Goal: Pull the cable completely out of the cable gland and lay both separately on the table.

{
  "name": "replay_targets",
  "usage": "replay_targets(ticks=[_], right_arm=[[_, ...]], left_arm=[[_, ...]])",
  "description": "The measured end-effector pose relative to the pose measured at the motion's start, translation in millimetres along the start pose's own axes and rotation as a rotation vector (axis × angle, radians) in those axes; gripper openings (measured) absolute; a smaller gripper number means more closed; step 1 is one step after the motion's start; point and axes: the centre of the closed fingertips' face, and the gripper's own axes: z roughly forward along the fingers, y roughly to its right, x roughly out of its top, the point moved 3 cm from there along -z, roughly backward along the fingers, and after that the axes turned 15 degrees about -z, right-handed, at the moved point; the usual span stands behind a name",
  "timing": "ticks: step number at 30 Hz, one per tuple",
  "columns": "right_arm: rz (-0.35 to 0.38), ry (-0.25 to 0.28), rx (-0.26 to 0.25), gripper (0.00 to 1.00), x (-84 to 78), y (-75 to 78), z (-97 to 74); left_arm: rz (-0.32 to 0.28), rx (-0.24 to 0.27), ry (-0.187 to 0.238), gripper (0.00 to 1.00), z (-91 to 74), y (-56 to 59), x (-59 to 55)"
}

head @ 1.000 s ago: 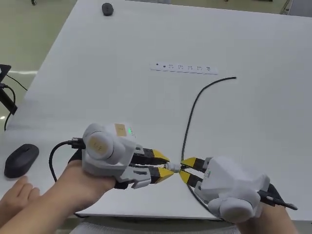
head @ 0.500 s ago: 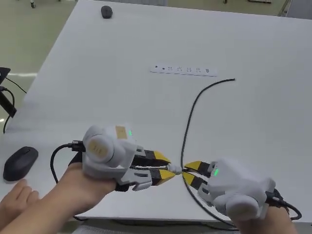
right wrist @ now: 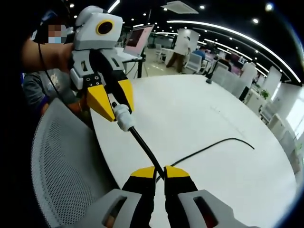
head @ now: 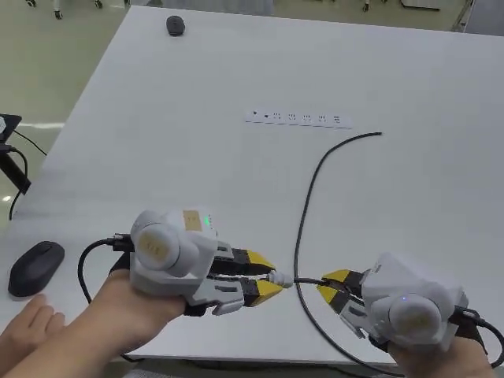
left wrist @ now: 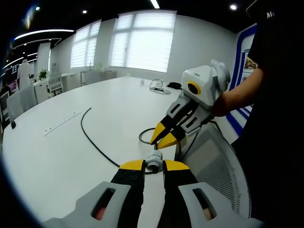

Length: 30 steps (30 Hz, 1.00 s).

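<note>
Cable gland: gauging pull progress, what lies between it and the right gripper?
A stretch of black cable, running from cable gland to right gripper; the right gripper view shows it.

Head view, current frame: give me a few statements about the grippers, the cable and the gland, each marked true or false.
1. The left gripper is shut on the white cable gland. True.
2. The right gripper is open and clear of the cable. False: its jaws are shut on the black cable, close to the gland.
3. The cable is completely out of the gland. False: a short taut stretch runs from the gland's end to the right gripper, so it is not yet free.
4. The cable's far end lies on the table, near the power strip. True.
</note>
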Motion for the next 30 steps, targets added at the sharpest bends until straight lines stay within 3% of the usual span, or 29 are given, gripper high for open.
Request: replay_targets(ticks=[15,30], right_arm=[[0.105,-0.029,0.014,0.0,-27.7,1.9,-1.8],[0.064,-0.041,0.015,0.0,-27.7,7.3,1.8]], left_arm=[[-0.025,0.019,0.019,0.15,-5.1,-0.1,-1.6],[-0.05,0.033,0.026,0.15,-5.9,-2.9,-9.6]])
